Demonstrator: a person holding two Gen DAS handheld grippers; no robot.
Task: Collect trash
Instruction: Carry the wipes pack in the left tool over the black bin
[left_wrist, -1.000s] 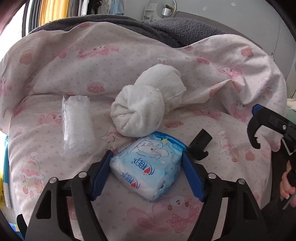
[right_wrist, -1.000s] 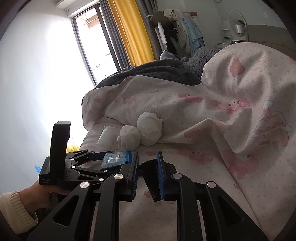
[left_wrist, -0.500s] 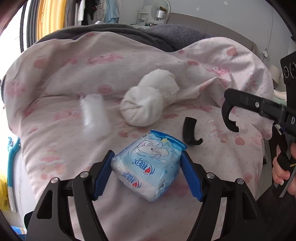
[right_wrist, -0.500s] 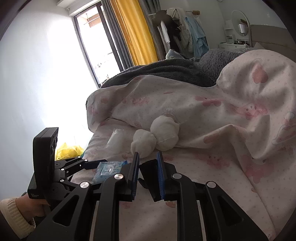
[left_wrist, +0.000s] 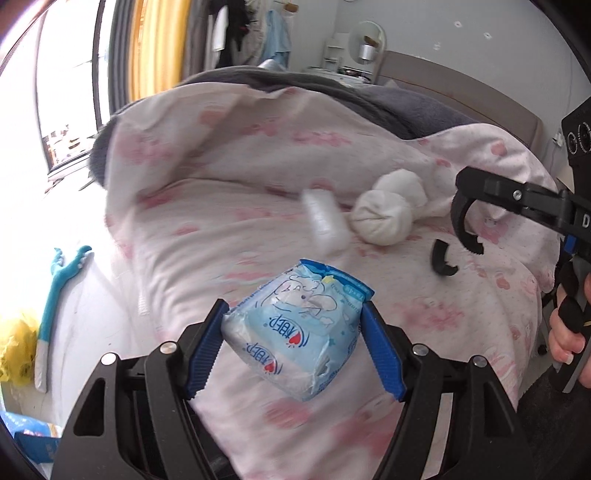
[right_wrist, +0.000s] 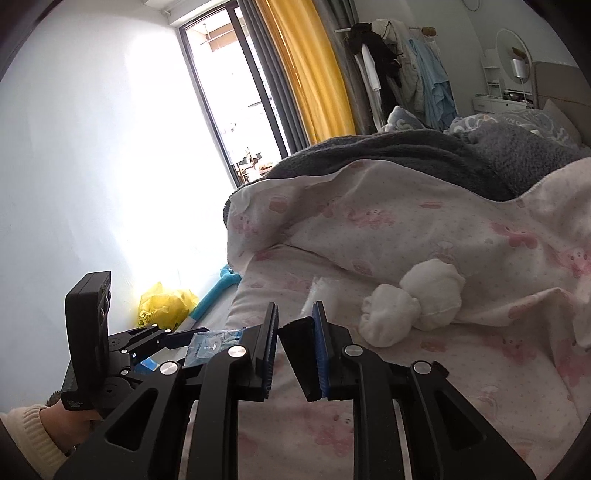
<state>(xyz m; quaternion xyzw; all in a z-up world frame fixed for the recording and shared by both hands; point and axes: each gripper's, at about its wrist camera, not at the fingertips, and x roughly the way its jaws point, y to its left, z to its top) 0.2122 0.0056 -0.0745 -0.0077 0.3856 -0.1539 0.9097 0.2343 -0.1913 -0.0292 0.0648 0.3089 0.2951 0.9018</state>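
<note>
One soft blue plastic tissue pack (left_wrist: 295, 325), clamped in the left hand-held gripper (left_wrist: 295, 332), has lifted off the pink bed quilt (left_wrist: 221, 229) toward disposal; the right hand-held gripper (right_wrist: 293, 350) stays narrowly open, empty.

The blue tissue pack (left_wrist: 295, 328) carries red-and-blue brand lettering, too distorted to read.

The left gripper (left_wrist: 293, 343) now carries the blue tissue pack (left_wrist: 295, 328) up off the pink quilt (left_wrist: 229, 229), swinging toward the bed's edge; the white socks (left_wrist: 388, 212) sit farther off, and a yellow bag (right_wrist: 164, 304) comes into sight.
</note>
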